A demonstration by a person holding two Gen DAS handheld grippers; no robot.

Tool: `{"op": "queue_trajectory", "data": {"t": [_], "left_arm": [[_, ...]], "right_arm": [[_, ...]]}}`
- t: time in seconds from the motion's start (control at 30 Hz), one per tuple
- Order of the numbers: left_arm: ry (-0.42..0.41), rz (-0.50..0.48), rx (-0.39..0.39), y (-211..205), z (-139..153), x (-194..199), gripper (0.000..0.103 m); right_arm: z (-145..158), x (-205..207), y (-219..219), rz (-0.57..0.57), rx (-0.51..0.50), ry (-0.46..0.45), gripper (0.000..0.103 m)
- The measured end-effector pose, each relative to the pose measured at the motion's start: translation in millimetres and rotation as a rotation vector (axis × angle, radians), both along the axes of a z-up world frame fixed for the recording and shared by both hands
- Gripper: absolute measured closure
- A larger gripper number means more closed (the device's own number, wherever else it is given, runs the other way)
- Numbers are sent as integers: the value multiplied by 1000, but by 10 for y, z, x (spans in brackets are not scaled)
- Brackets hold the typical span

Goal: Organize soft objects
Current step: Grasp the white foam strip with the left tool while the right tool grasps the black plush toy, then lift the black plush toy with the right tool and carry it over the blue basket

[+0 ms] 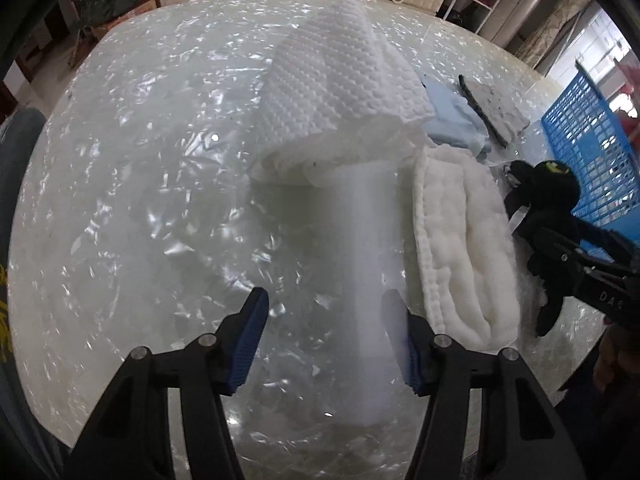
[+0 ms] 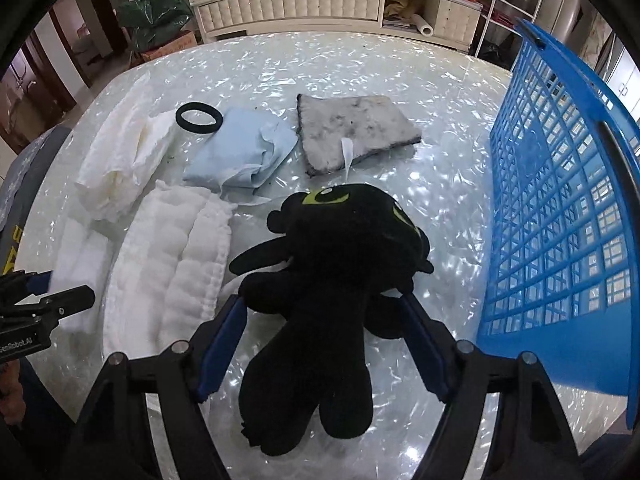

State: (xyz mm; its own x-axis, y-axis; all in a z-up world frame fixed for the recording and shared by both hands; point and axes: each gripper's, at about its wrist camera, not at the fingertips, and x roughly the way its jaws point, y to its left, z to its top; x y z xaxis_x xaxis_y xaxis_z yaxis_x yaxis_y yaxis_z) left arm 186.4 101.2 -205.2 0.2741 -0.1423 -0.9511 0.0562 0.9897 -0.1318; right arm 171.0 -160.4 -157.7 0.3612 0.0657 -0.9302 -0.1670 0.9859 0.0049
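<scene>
One black plush toy (image 2: 336, 264) lies left of the blue basket (image 2: 560, 208), between the open right tongs (image 2: 320, 344). Three white cloths, one blue cloth (image 2: 240, 152). Left tongs (image 1: 328, 344) open, blurred white cloth (image 1: 360, 264) between.

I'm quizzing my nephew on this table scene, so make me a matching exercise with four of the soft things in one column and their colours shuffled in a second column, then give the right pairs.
Column one:
1. plush toy
2. hair band
3. folded cloth beside the hair band
4. basket standing on the table's right side

Column two:
A. bright blue
B. pale blue
C. black with yellow-green eyes
D. plain black ring

Right pairs: 1-C, 2-D, 3-B, 4-A.
</scene>
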Motion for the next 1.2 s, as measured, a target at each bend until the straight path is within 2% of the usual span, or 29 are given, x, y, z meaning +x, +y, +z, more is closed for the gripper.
{"op": "queue_trajectory", "data": {"t": [0.1, 0.2, 0.23, 0.27, 0.37, 0.47, 0.67, 0.83, 1.2], "left_arm": [[-8, -24, 29, -95, -29, 65, 46], [-17, -23, 24, -135, -46, 133, 46], [-23, -21, 29, -141, -49, 146, 51], [-32, -17, 45, -143, -45, 147, 63], [-42, 0, 55, -107, -49, 190, 86], [-47, -3, 39, -96, -55, 199, 88], [-54, -25, 63, -177, -46, 149, 88], [-101, -21, 68, -251, 131, 33, 88], [-183, -15, 21, -466, 565, -309, 88]], "right_arm": [[-40, 61, 6, -1, -9, 1, 26], [-72, 131, 40, -5, -8, 0, 27], [-82, 143, 34, -5, -9, -2, 26], [-96, 153, 31, -7, -12, -5, 28], [-129, 159, 47, -4, -30, -15, 33], [-136, 141, 51, -5, -40, -27, 40], [-140, 90, -16, -9, -45, -49, 52], [-87, 46, -116, -33, -13, -60, 59], [245, -192, -114, -7, 9, -113, 60]]}}
